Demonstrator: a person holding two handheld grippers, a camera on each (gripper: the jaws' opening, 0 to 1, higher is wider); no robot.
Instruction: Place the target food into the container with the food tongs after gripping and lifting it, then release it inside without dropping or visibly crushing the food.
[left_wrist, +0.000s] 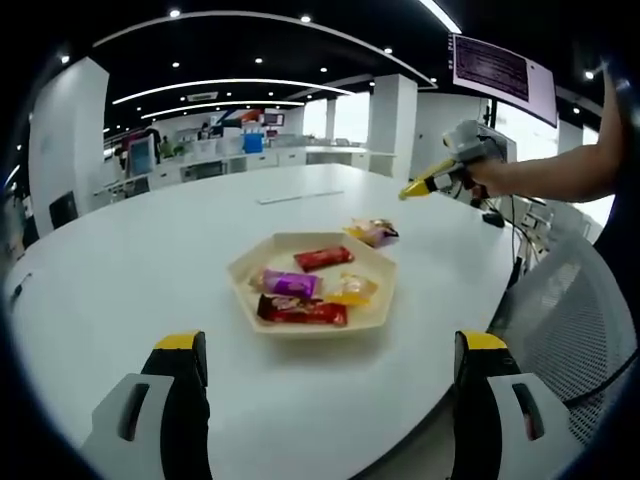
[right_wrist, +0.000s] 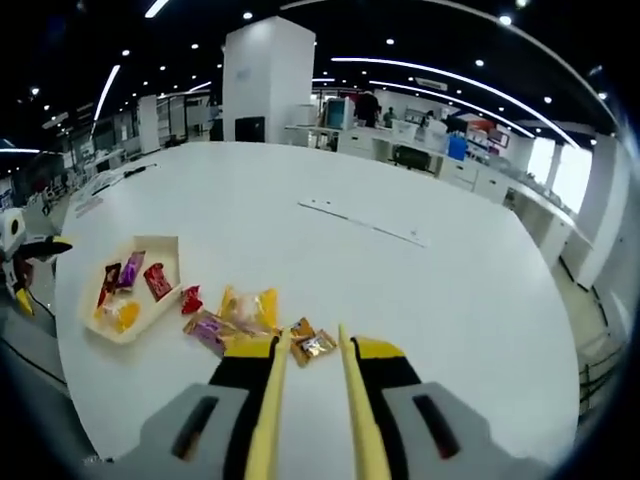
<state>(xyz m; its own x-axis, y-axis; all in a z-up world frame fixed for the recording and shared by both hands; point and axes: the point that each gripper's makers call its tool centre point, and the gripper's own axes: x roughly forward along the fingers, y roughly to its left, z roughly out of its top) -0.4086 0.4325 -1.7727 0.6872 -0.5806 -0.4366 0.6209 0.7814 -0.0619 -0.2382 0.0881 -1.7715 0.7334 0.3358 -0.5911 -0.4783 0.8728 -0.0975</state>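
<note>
Left gripper view: jaws spread, tray (left_wrist: 243, 268); right gripper view: tongs (right_wrist: 308, 410) pinched, loose candies (right_wrist: 240, 318).

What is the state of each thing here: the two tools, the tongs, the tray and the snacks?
Left tool: open, empty, above the table edge.
Right tool: carries yellow tongs, tips apart, nothing between them.
Tray: flat on the white table, holds several wrapped snacks.
Red snack: lying in the tray.
Purple snack: lying in the tray.
Loose snacks: on the table beside the tray, not gripped.
</note>
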